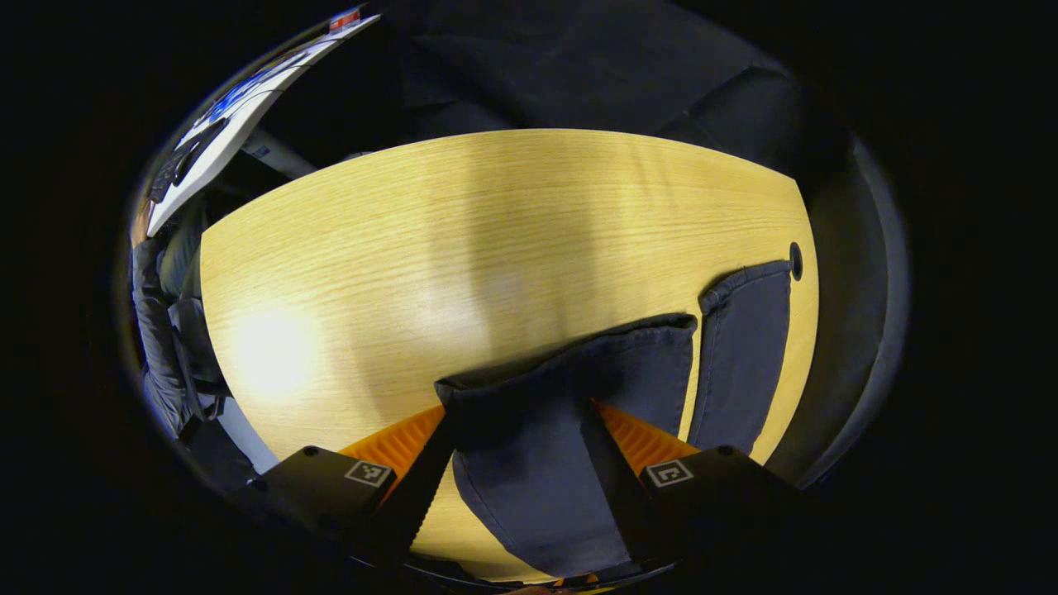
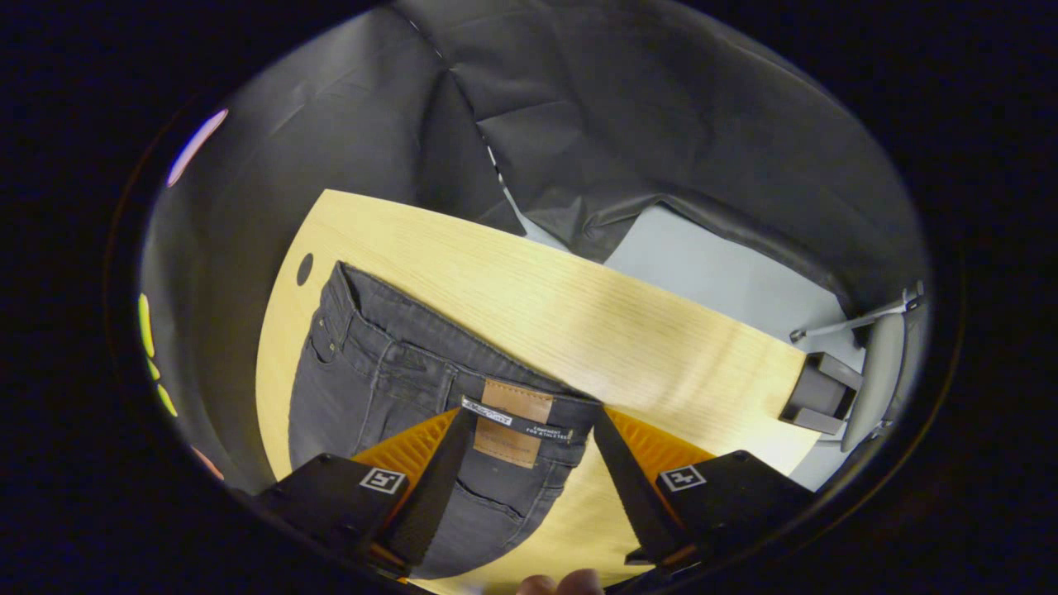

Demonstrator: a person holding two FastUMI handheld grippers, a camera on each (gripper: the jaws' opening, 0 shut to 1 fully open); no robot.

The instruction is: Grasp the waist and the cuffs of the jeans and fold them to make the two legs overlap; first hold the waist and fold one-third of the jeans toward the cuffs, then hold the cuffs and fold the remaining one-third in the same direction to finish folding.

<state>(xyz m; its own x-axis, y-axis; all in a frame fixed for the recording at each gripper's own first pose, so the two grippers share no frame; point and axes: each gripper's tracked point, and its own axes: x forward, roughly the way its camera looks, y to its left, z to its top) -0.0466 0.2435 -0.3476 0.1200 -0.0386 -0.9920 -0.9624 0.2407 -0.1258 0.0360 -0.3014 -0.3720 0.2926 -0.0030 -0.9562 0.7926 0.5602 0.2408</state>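
The left gripper [image 1: 518,438] straddles one jeans cuff [image 1: 570,364], fingers spread wide; the other cuff [image 1: 744,285] lies just beside it. Both rest on the table [image 1: 397,273].

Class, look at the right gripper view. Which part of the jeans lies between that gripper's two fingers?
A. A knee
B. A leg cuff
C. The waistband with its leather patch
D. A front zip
C: in the right gripper view the waistband, with its tan leather patch, lies between the fingers of the right gripper, whose jaws stand apart.
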